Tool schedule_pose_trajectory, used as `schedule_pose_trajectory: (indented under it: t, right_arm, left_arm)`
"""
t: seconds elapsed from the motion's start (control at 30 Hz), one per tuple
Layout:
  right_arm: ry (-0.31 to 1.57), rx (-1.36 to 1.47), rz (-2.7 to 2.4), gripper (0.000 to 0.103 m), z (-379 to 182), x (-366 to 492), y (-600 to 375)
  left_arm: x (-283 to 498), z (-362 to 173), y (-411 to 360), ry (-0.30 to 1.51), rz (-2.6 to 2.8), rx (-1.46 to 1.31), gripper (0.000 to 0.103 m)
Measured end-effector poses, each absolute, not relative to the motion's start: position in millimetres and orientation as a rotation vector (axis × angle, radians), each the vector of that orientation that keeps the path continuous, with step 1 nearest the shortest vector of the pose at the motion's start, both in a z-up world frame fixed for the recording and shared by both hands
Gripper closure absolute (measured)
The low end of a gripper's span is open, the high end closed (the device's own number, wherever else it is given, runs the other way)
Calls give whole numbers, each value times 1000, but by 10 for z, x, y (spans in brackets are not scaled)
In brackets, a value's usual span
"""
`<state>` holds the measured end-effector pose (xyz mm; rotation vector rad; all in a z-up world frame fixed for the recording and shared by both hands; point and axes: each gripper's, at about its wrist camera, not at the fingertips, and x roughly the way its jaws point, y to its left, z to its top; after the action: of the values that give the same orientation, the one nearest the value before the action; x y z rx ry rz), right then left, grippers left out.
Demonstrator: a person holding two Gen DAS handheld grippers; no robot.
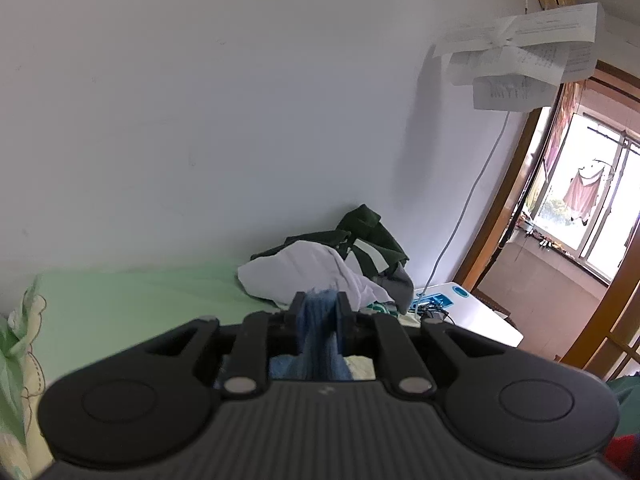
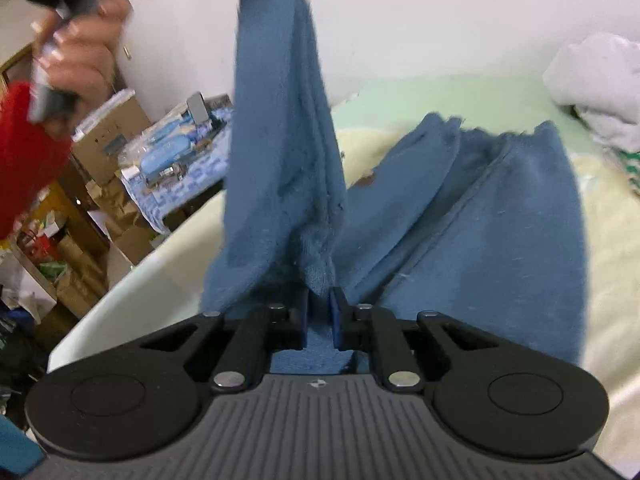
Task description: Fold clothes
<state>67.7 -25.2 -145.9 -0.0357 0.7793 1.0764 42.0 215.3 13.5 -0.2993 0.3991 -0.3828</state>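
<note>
A blue knitted garment (image 2: pixel 500 240) lies spread on a cream blanket (image 2: pixel 612 264) on the bed. One strip of it (image 2: pixel 280 100) rises steeply up out of the right wrist view. My right gripper (image 2: pixel 321 296) is shut on a fold at the foot of that strip. In the left wrist view my left gripper (image 1: pixel 320 300) is shut on an edge of the same blue garment (image 1: pixel 320 344), held above the bed with cloth hanging beneath it. A hand (image 2: pixel 84 40) with a red sleeve (image 2: pixel 24 152) shows at the upper left of the right wrist view.
A heap of white and dark green clothes (image 1: pixel 320 268) lies on the green sheet (image 1: pixel 140 300) by the wall. A white table (image 1: pixel 480 320) with a cable stands beyond, near a doorway. Cardboard boxes (image 2: pixel 112 140) and clutter crowd the floor left of the bed.
</note>
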Motion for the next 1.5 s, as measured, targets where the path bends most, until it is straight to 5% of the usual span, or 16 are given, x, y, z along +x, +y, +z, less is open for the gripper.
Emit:
schedule_pose_trajectory:
  t: [0.27,0.43,0.63,0.77,1.07,1.17,1.2,1.23,1.33,1.47,1.5]
  right_arm:
    - [871,14,983,90,-1722,748,-442]
    - [839,-80,931,68,-1569,796,-411]
    - [727,27,961,67,-1184,1213,-234]
    - [746,31,875,66,-1244,1720,206]
    - [880,116,770,67,-1486,2274,687]
    - [879,68,749,83,-1527,2292,818]
    - [881,46,738,98,-1545,2298,865]
    - [877,24,715,103,-1550,2288,886]
    - [834,46,670,103,-1458,2223,784]
    - [775,173,646,103,-1220,2114,501]
    - [765,189,648,103,-1162,2090,437]
  left_arm:
    - [886,-493,2166,531,-373,-333,95]
    - [820,-720,2209,586,-339,-358,94]
    - [230,-743,2105,636,-282,-314,92]
    - [-307,-879,1769,718,-264,-281,57]
    - [-1173,-1244,1074,895,-226,-218,47]
    - [-1256,-1307,896,924,-235,-157,44]
    - [-1270,-1338,853,938,-233,-144,43]
    - [-1279,-1369,812,951,-232,-133,43]
    - [-1302,-1451,743,963,-229,-105,48]
    - [-1348,-1474,746,973,-243,-131,77]
    - [-1358,-1471,749,973,-237,-141,77]
